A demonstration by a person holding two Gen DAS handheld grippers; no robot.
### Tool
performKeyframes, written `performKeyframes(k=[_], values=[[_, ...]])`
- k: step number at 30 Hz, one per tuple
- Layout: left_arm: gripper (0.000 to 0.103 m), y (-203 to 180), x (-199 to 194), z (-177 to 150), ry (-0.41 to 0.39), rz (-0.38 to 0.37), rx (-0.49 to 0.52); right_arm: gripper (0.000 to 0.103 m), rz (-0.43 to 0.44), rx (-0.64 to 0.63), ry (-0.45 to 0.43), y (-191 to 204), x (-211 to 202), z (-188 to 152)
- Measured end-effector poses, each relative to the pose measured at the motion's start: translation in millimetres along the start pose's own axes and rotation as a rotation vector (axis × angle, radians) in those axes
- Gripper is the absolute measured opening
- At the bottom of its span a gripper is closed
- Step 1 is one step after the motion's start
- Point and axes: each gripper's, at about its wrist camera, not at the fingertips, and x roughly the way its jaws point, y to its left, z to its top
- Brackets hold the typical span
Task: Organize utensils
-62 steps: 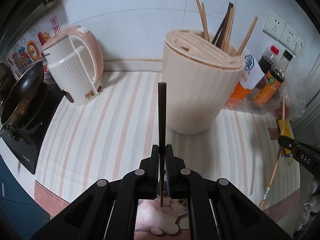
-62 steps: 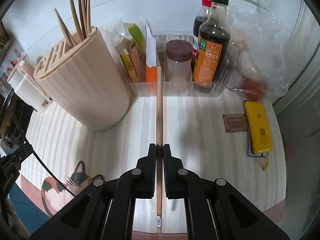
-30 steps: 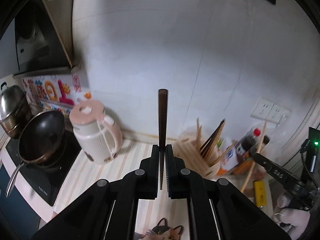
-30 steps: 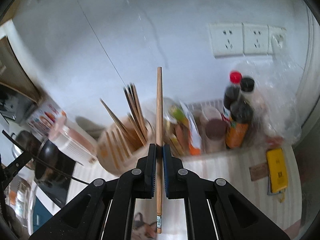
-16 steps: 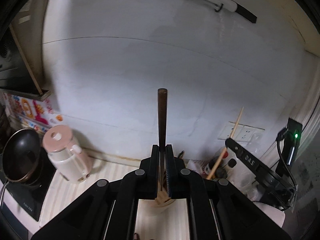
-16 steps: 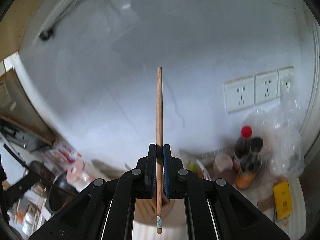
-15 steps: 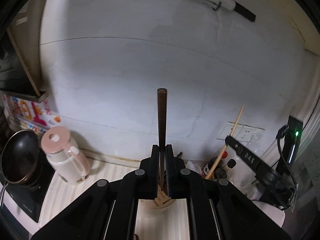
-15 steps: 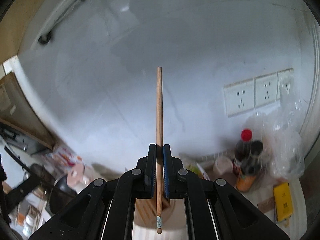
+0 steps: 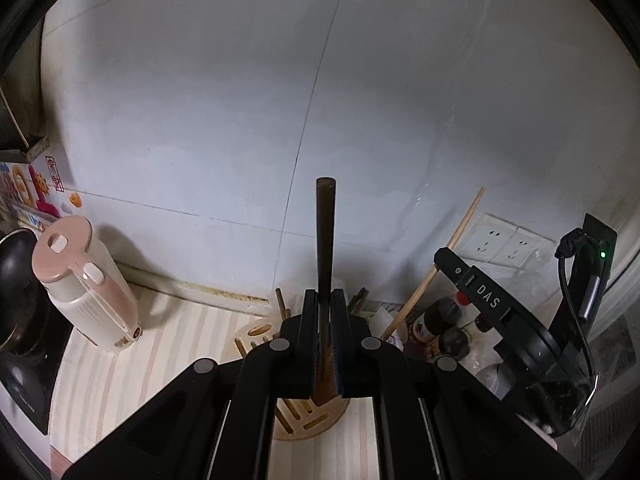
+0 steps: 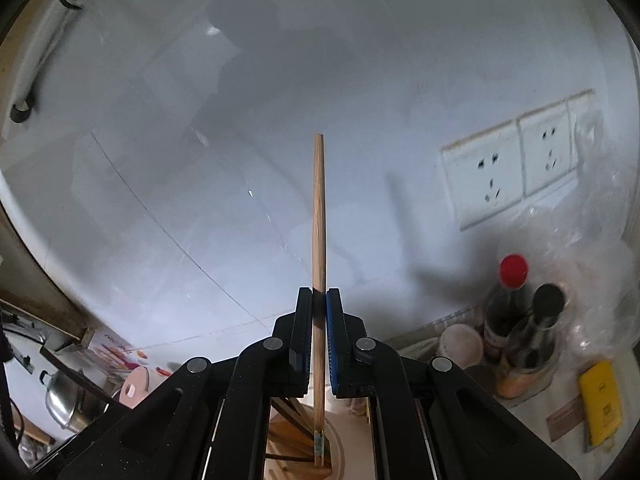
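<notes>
We had the left gripper clamped on a dark chopstick, pointing straight to 12 o'clock, its lower end right over the slotted beige utensil holder on the striped counter. The right gripper pinched a light wooden chopstick the same way, bottom tip just above the holder's top. The pink kettle sat at 9 o'clock, sauce bottles at 3.

We clamp a dark brown wooden chopstick upright in our left gripper, above the round beige slotted utensil holder.
</notes>
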Motion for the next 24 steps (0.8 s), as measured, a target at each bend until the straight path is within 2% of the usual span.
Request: performKeyframes(k=[7,13,15,17,18,19,22,24], values=[[0.004,4.0,15.8,-4.6,0.056,0.001,-0.010,0.007,0.017,-0.050,0.055,-0.9,22.9,-19.2],[0.010,5.7,13.2,-8.5,0.120,0.023,-0.034,0.008,0.089,-0.138,0.196,3.6,34.7,-35.5],[0.026,7.2,7.8,-8.3,0.121,0.044,-0.031,0.009,0.119,-0.147,0.234,1.0,32.4,-36.9],[0.078,10.3,1.3,-8.3,0.108,0.068,-0.040,0.022,0.117,-0.156,0.240,-2.3,24.9,-36.7],[0.083,14.0,-4.7,-8.0,0.087,0.077,-0.054,0.034,0.114,-0.160,0.234,-4.4,17.7,-35.8],[0.083,17.2,-10.4,-9.1,0.065,0.088,-0.064,0.041,0.113,-0.163,0.230,-3.6,13.4,-34.0],[0.085,26.9,-16.0,-15.3,0.039,0.157,-0.058,0.048,0.079,-0.192,0.206,-4.7,-8.8,-28.6],[0.098,28.5,-15.5,-22.3,0.044,0.224,-0.038,0.057,0.036,-0.237,0.195,-0.4,-21.7,-33.8]])
